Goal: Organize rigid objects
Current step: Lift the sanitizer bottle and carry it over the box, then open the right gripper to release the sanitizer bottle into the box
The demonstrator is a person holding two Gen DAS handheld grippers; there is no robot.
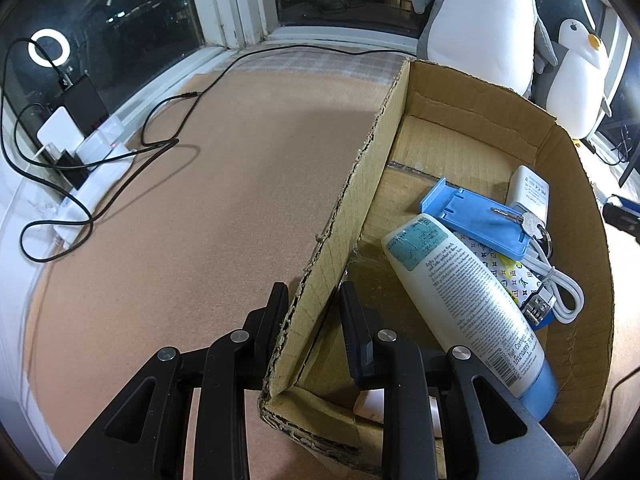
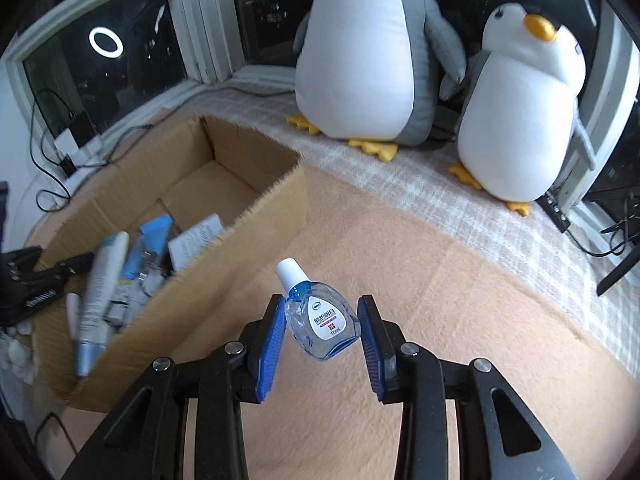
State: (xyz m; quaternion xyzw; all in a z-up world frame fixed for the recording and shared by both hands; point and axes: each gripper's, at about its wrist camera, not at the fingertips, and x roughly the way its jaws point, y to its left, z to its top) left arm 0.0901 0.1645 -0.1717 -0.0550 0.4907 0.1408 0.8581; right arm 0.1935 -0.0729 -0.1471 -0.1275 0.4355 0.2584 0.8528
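**Right gripper holds eye-drop bottle, left gripper clamps box wall**

Right gripper (image 2: 322, 322): blue-padded fingers (image 2: 272, 344) pressed on both sides of a small clear eye-drop bottle (image 2: 320, 320). Bottle sits between the tips, tilted, white cap pointing up and to the gripper's left, label facing the camera, blue liquid in its lower part. It hangs off the tan mat (image 2: 440, 340), which lies below and ahead of the tips.

To the left of this gripper, near: open cardboard box (image 2: 248, 232), its near wall just beside the left finger. Contents blurred in this view.

Ahead of the right gripper, well apart: 2 plush penguins (image 2: 368, 60) standing on a checked cloth (image 2: 400, 176) by the window.

Left gripper (image 1: 314, 304): jaws closed on the box's side wall (image 1: 352, 216), 1 finger outside, 1 inside, cardboard edge pinched between them.

Inside the box, right of the left gripper's tips: white tube with blue cap (image 1: 468, 304), cap end nearest the gripper; beyond it a blue plastic holder (image 1: 476, 216) with a key (image 1: 520, 218) lying on it; a white charger (image 1: 530, 192) behind that; a coiled white cable (image 1: 560, 284) further right.

Left of the left gripper, well apart: power strip with plugs (image 1: 92, 152) and black cables (image 1: 160, 148) across the mat.
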